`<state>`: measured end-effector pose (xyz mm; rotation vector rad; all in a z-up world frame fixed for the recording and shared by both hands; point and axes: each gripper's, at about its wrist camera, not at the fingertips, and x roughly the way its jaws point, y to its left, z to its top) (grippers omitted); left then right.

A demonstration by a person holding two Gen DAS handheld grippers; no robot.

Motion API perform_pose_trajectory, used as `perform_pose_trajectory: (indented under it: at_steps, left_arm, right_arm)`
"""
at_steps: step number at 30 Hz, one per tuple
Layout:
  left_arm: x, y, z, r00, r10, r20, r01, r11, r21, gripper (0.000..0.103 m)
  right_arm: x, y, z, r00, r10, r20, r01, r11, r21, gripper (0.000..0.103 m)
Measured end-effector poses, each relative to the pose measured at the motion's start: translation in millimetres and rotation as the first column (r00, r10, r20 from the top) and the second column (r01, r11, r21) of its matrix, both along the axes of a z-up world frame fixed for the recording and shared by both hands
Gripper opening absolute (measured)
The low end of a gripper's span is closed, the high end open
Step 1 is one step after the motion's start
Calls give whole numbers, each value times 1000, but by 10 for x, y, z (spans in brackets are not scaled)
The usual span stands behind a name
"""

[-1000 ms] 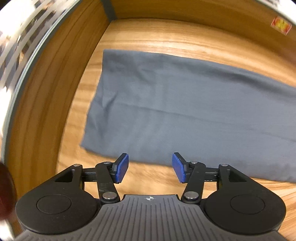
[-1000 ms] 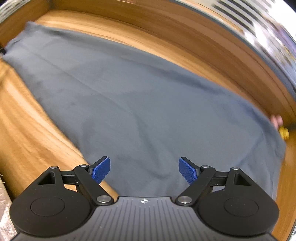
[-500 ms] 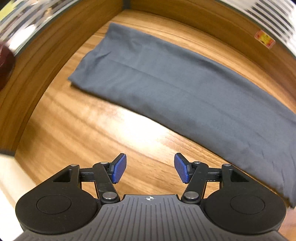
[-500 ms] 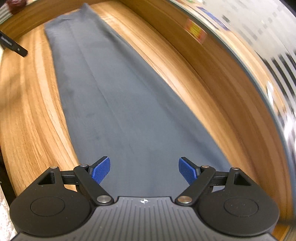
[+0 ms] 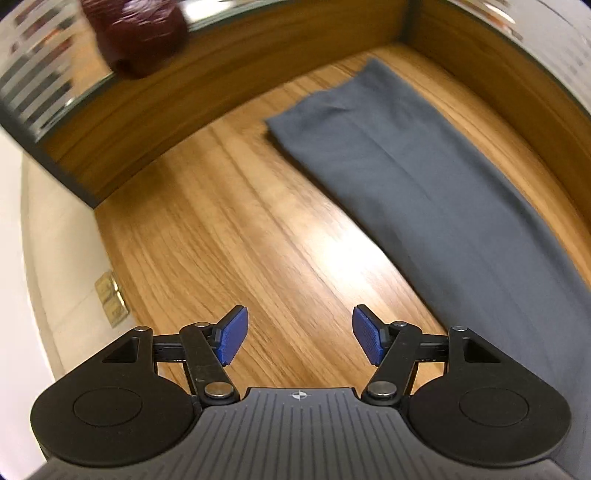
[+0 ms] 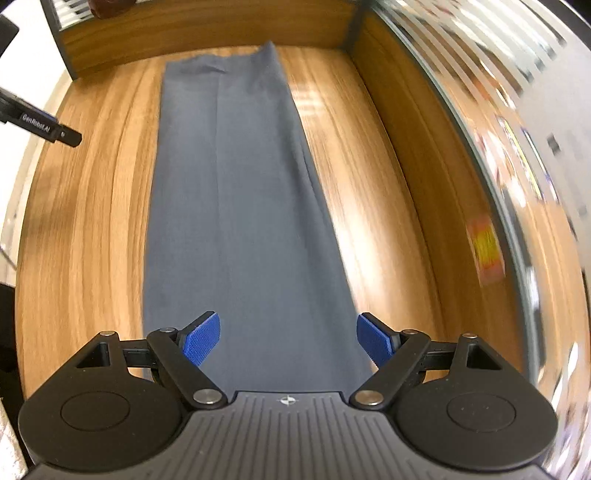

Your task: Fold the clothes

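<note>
Now left tongs [image 5: 300, 339], just been opening, and right tongs [image 6: 289, 341] gape empty.

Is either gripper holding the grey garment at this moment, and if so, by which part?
Nothing is held. The left gripper is open over bare table; the right gripper is open above the folded grey garment, pads clear.

Below my gripper runs a wooden counter [image 5: 236, 236] with warm streaked grain, glare pooling just ahead of me. A low wooden wall [image 6: 207, 33] closes its far end and another [image 6: 417, 155] runs along my right, meeting in a dark corner post [image 6: 352, 31]. Above them sits striped frosted glass [image 6: 491, 70]. Off my left, pale floor [image 5: 55, 236] shows.
</note>
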<state>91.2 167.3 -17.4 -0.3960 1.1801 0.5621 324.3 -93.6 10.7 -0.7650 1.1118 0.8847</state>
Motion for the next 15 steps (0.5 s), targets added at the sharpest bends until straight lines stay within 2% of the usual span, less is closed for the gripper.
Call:
perform_pose_trajectory:
  at_steps: [4,8,12,15]
  left_arm:
    - [68,287,-19,993,113,42,-111,992,-55,65]
    - [229,479,-80,988,148,47,-145,987,-63,66]
    - [378,754,-177,977,189,96,-180,979,-91,76]
    - [538,906,-263,978,190,81,-184,980,-77,79]
  right_arm:
    - [333,567,-28,996,93,-1,-93,996,3,86]
    - [611,1054,-100,988,155,3,-155,988,4,86]
    - [860,1490,-201,980,197,-2,-197,980,12,86]
    - [1118,1905,-301,974,224,-12,-223,973,52,86]
